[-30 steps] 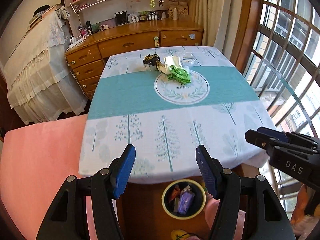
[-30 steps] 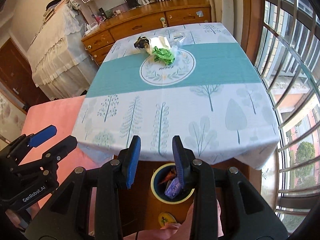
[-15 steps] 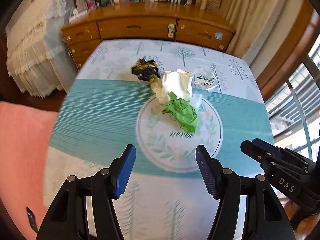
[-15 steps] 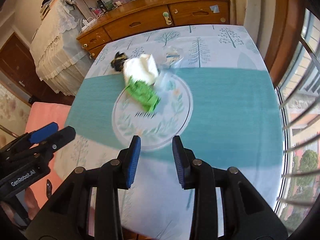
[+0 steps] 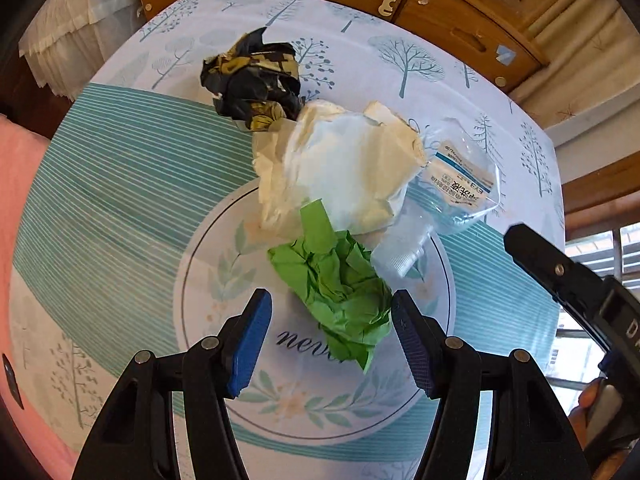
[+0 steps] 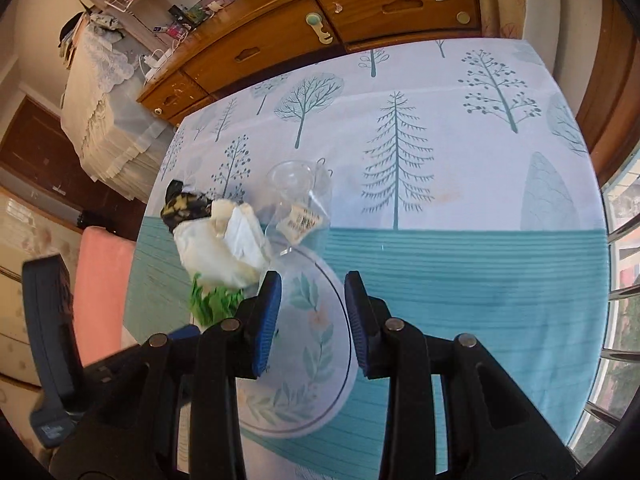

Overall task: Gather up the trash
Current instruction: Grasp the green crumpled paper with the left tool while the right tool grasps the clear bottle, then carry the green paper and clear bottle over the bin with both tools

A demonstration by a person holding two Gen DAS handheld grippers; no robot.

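A pile of trash lies in the middle of the table: a crumpled green paper (image 5: 336, 288), a white crumpled paper (image 5: 340, 168), a black and gold wrapper (image 5: 252, 80) and a clear plastic package (image 5: 456, 180). My left gripper (image 5: 332, 340) is open, its blue pads on either side of the green paper's near end, apart from it. My right gripper (image 6: 312, 316) is open and empty, over the tablecloth just right of the pile. In the right wrist view I see the white paper (image 6: 224, 240), green paper (image 6: 212, 304), wrapper (image 6: 182, 206) and clear package (image 6: 300, 200).
The table carries a teal and white tree-print cloth (image 5: 120, 168) with a round emblem (image 6: 312, 360). A wooden dresser (image 6: 320, 24) stands behind the table. A pink seat (image 6: 100, 292) is at the left. Windows (image 6: 624, 280) run along the right.
Both grippers have moved forward from the near table edge over the floor bin to the trash pile. The left gripper now brackets the green paper. Both stayed open.
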